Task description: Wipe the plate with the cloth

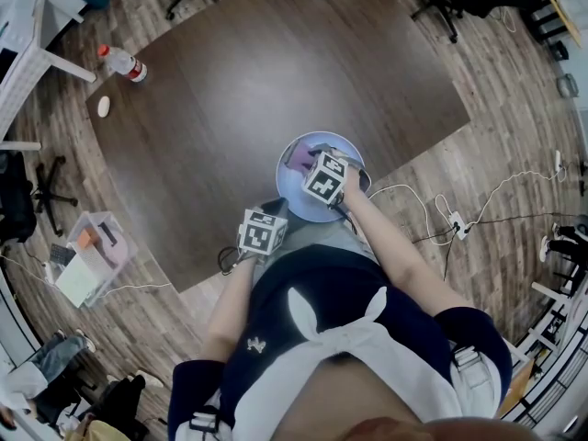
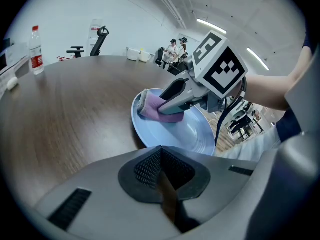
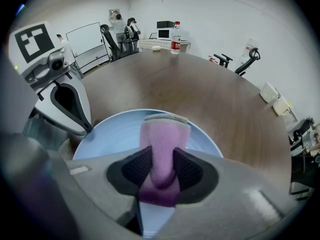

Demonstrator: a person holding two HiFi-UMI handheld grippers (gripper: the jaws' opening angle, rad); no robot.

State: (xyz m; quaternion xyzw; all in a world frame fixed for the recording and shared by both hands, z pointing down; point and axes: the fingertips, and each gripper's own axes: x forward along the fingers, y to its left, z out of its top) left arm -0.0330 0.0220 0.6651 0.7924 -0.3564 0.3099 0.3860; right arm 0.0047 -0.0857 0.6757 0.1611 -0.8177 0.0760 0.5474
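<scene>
Plate [image 3: 107,134] sits at the tabletop's [image 1: 276,81] six o'clock edge. My right gripper [image 3: 161,176] clamps its jaws on the cloth [image 3: 162,139] there; I'd press it flat and sweep round. On my left gripper [image 2: 161,179] the jaws are closed, empty.

The right gripper [image 3: 161,168] has its jaws closed on the cloth [image 3: 163,136], which sticks out ahead of them. The left gripper [image 2: 161,159] is just to its left and nearer the body, with its jaws together and only a thin slit between. The right arm [image 1: 395,251] reaches further forward than the left arm [image 1: 230,306].
</scene>
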